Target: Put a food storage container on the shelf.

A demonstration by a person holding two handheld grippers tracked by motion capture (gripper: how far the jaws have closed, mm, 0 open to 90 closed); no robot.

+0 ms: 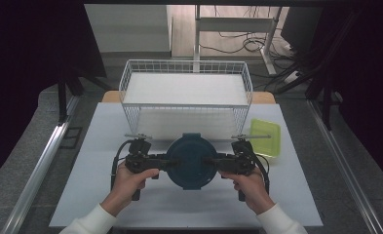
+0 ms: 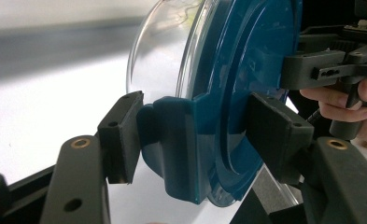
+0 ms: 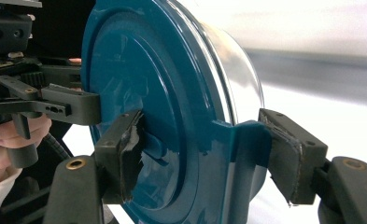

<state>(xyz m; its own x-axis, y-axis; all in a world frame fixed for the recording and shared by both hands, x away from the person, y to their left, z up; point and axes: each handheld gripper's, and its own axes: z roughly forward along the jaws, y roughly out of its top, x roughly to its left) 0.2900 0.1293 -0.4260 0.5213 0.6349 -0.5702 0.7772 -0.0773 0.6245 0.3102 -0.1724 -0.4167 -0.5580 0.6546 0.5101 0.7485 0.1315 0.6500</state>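
from the high view, i have the round container (image 1: 191, 161) with its dark teal lid held between my two grippers, just above the white table (image 1: 96, 146) and near its front edge. the left gripper (image 1: 165, 161) comes at it from one side and the right gripper (image 1: 216, 162) from the other, each on a lid latch. behind it stands the white wire basket (image 1: 186, 87), well apart, and a yellow-green lid (image 1: 265, 136) lies just beside my right gripper, toward the basket.

in the left gripper view, my jaws straddle the teal latch tab (image 2: 172, 144) of the lid; one pad touches the tab's outer face and the other presses the lid's top face. i judge this gripper closed on the container. the clear bowl (image 2: 162, 56) bulges away behind the lid, and the other gripper sits at the far rim.

in the right gripper view, the same picture mirrored: my worn pads pinch the opposite latch (image 3: 244, 154) and the lid's face (image 3: 139, 93), so this gripper is clamped on the container too.

i judge the step in hand is carrying or steadying the closed container with both grippers. the next move calls for keeping both squeezes even and moving the hands together, perhaps toward the basket, since a slackened side could let the bowl swing or drop.
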